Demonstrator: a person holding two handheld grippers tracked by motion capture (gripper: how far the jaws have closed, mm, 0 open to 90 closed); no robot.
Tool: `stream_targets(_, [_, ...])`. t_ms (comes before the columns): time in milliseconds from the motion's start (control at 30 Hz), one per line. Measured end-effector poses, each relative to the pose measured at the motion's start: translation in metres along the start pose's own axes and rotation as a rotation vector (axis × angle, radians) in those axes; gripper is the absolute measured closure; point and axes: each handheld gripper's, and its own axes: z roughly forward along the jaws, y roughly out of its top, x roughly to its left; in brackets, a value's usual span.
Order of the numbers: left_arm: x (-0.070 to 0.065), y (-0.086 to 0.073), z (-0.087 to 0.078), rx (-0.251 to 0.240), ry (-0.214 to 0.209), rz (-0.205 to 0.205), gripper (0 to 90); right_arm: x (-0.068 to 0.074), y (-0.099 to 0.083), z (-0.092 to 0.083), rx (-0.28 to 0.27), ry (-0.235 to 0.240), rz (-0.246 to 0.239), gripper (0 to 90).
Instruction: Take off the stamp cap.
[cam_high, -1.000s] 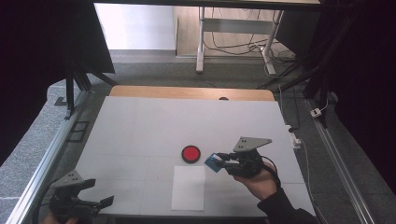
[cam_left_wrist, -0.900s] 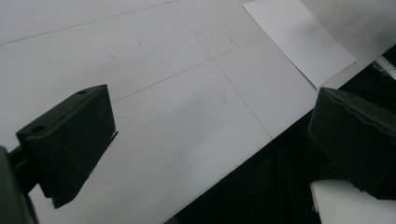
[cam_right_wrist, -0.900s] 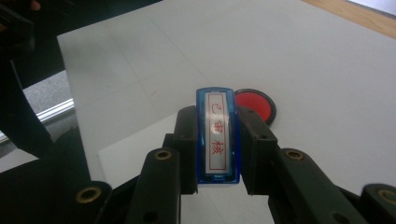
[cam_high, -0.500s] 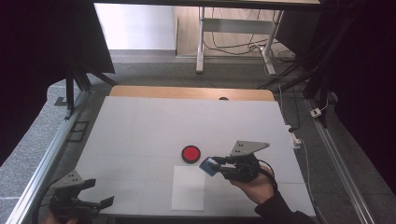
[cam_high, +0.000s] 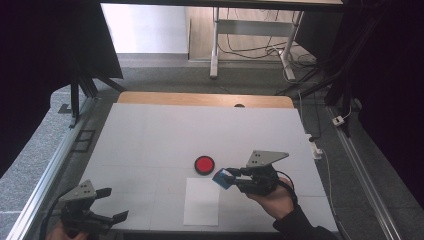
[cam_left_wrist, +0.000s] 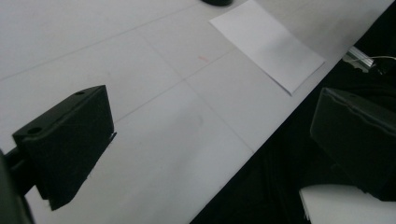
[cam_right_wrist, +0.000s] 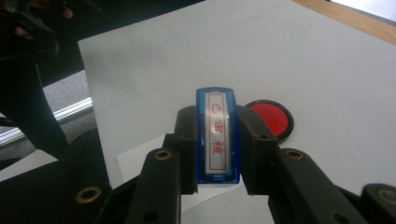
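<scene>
The right gripper (cam_high: 227, 177) is gripping a blue rectangular plastic stamp (cam_right_wrist: 217, 135) between closed fingers, probably heading for the white paper sheet (cam_high: 201, 202); left gripper (cam_high: 102, 205) is waiting open.

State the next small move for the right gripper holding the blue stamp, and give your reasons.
Probably a short move sideways to bring the blue stamp over the red ink pad, then down. The right gripper is shut on the stamp, which sits beside the pad at the top edge of the white paper sheet, so inking likely comes before stamping.
</scene>
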Motion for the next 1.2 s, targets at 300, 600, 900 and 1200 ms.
stream_targets(300, [-0.011,0.017,0.017,-0.002,-0.027,0.065,0.0,0.002,0.003,-0.002,-0.012,0.024,-0.001,71.2])
stream_targets(600, [-0.011,0.034,0.037,0.005,-0.099,0.091,0.0,0.003,0.004,-0.001,-0.014,0.045,-0.012,71.2])
stream_targets(900, [-0.013,0.05,0.054,0.01,-0.151,0.132,0.0,0.004,0.007,-0.004,-0.035,0.057,-0.023,71.2])
stream_targets(1200, [-0.019,0.069,0.075,0.053,-0.195,0.178,0.0,0.005,0.009,-0.004,-0.039,0.071,-0.027,71.2])
